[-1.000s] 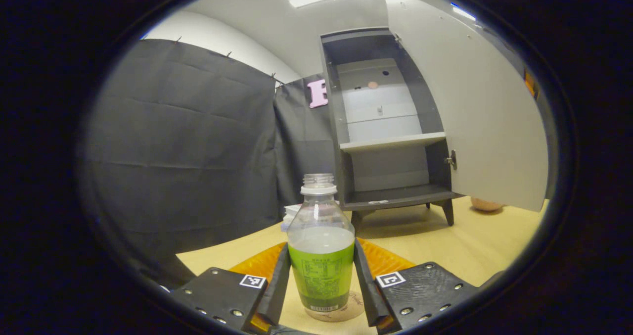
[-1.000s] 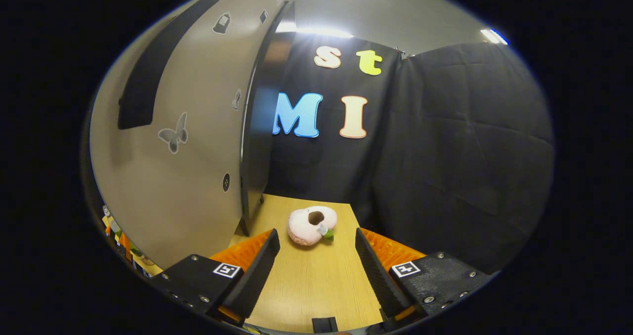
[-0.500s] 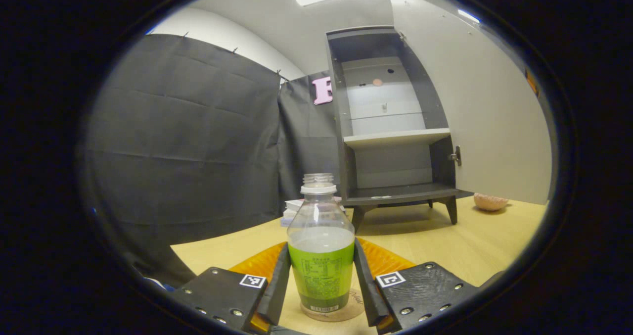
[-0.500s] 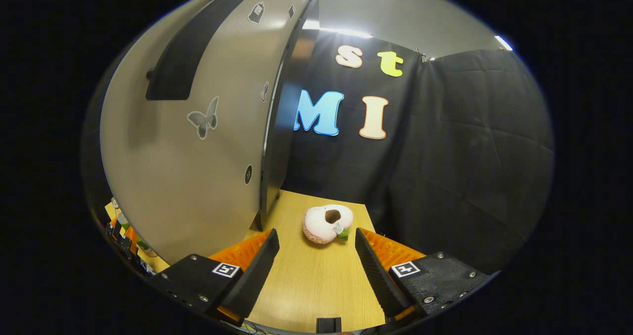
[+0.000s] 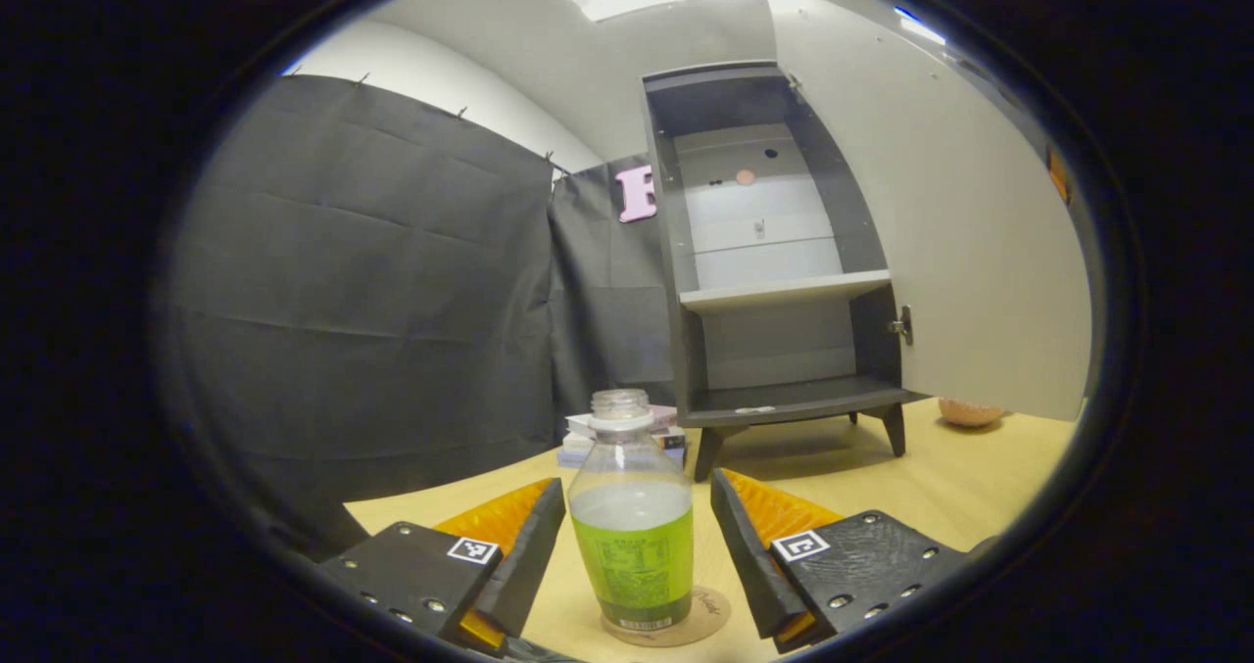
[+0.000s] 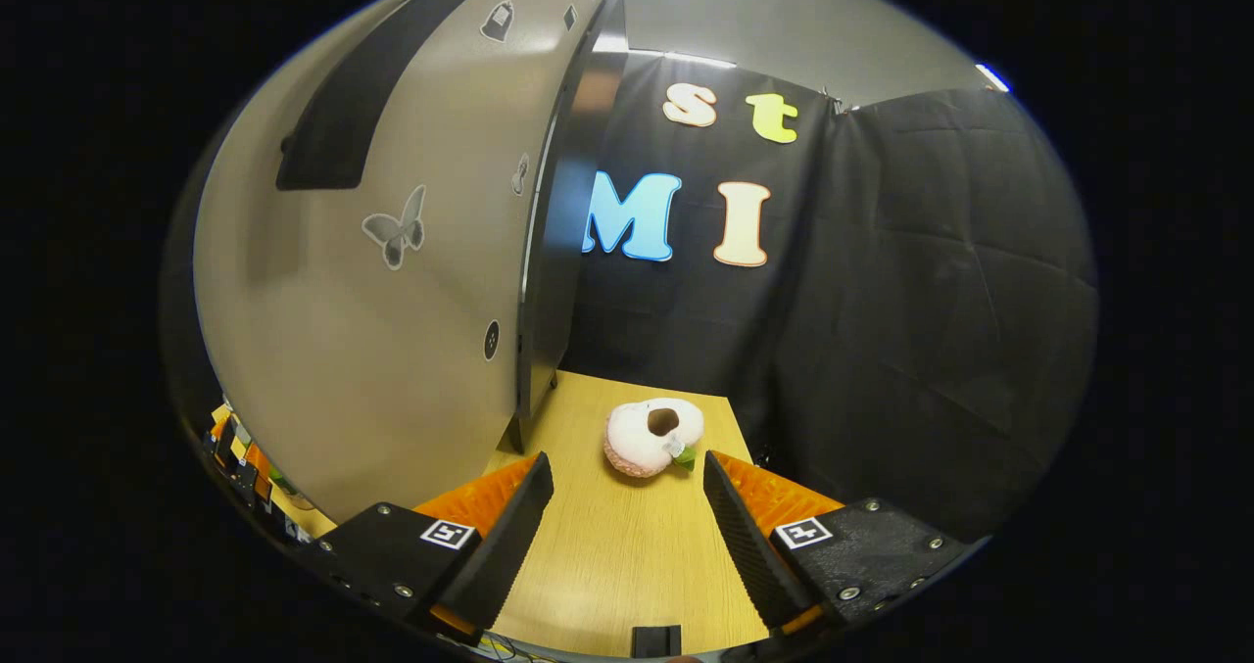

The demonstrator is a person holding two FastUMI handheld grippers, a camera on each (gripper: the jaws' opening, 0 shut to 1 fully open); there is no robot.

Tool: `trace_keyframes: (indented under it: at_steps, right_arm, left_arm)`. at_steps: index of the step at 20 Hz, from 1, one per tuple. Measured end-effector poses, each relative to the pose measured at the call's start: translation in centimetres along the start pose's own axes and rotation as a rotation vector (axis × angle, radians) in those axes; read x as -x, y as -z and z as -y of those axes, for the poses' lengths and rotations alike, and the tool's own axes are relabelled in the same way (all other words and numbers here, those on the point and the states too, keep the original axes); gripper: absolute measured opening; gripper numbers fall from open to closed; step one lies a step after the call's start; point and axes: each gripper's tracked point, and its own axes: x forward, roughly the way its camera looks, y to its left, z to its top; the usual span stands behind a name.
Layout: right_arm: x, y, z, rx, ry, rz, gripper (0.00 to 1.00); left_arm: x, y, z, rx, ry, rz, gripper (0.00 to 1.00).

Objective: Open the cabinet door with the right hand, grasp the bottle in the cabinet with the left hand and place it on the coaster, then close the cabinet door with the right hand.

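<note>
A clear bottle (image 5: 632,526) with a green label and no cap stands upright on a round coaster (image 5: 707,612) on the wooden table. My left gripper (image 5: 637,545) is open around it, with a gap between each finger and the bottle. The dark cabinet (image 5: 774,281) stands behind, its shelves bare and its grey door (image 5: 970,232) swung wide open. In the right gripper view, my right gripper (image 6: 627,516) is open and holds nothing, just right of the door's outer face (image 6: 392,301), which bears a dark handle (image 6: 343,124) and a butterfly sticker.
A pink plush toy (image 6: 651,436) lies on the table (image 6: 607,565) ahead of the right gripper, and shows as a pink lump (image 5: 970,410) beyond the door. A stack of books (image 5: 578,438) sits left of the cabinet's legs. Black cloth walls close in the booth.
My left gripper's fingers opened and let go of the bottle, which now stands on the coaster, and the gripper backed off slightly. The right gripper shifted a little beside the door.
</note>
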Motion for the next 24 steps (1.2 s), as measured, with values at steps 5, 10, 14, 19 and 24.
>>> trace_keyframes:
  at_steps: [5,10,14,19,24]
  right_arm:
    - [0.3,-1.0,0.4,-0.047,0.002,0.021,0.95]
    - [0.5,-3.2,0.3,-0.082,-0.001,0.087,0.95]
    - [1.2,-5.0,1.3,-0.128,0.021,0.137,0.95]
    - [2.6,-8.6,3.3,-0.18,0.044,0.218,0.95]
    - [5.2,-13.3,2.9,-0.194,-0.03,0.297,0.95]
  left_arm:
    - [0.5,-5.9,-0.3,-0.031,0.015,0.092,0.85]
    - [0.1,-11.4,0.3,0.05,0.079,0.076,0.85]
    - [-0.2,-16.1,1.1,0.04,0.152,0.068,0.85]
    - [-1.3,-20.6,2.5,0.068,0.253,-0.005,0.85]
    - [-2.8,-26.2,3.3,0.11,0.281,-0.044,0.85]
